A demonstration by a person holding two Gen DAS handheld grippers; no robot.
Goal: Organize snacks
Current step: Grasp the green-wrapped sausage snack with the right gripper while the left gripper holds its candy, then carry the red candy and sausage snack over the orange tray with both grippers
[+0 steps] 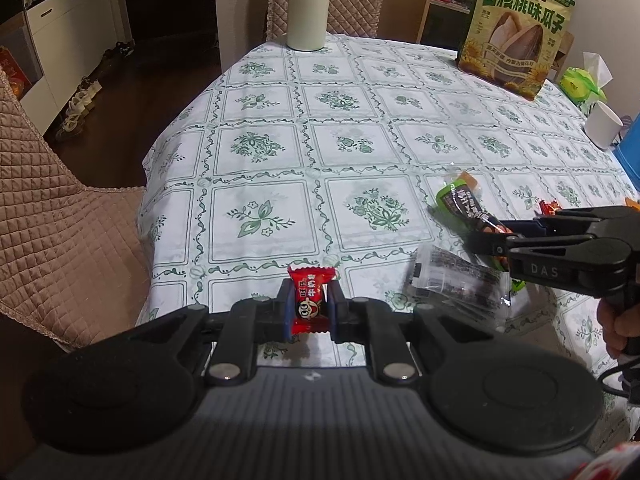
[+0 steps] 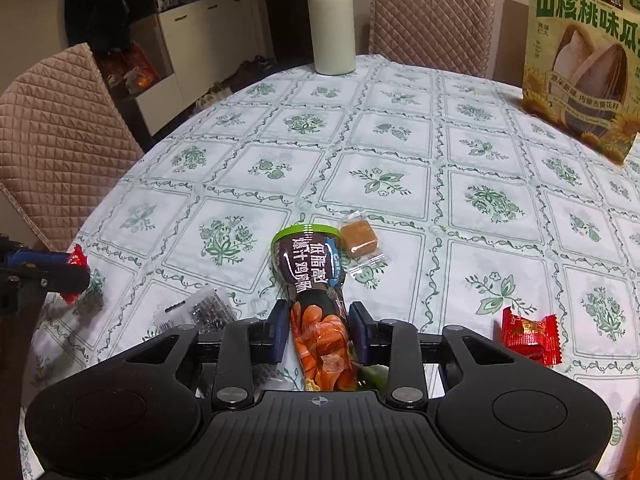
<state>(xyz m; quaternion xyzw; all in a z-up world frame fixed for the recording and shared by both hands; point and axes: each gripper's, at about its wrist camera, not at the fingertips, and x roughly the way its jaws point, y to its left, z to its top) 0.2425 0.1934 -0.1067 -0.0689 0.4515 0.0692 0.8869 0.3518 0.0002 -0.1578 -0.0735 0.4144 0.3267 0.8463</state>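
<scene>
Left hand-held gripper (image 1: 311,307) clamped on small red-wrapped candy (image 1: 310,300) above floral-clothed bench (image 1: 280,152). Right hand-held gripper (image 2: 320,334) clamped around long dark-and-green snack pouch (image 2: 314,280), lying just beside clear-wrapped brown caramel cube (image 2: 359,240). Farther back, tall white bottle (image 2: 331,20).

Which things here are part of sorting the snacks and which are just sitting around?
Snacks: red candy in left gripper; chicken snack pack in right gripper; caramel; second red candy; clear dark packet; sunflower seed bag.
Bystanders: white bottle; paper cup.
</scene>
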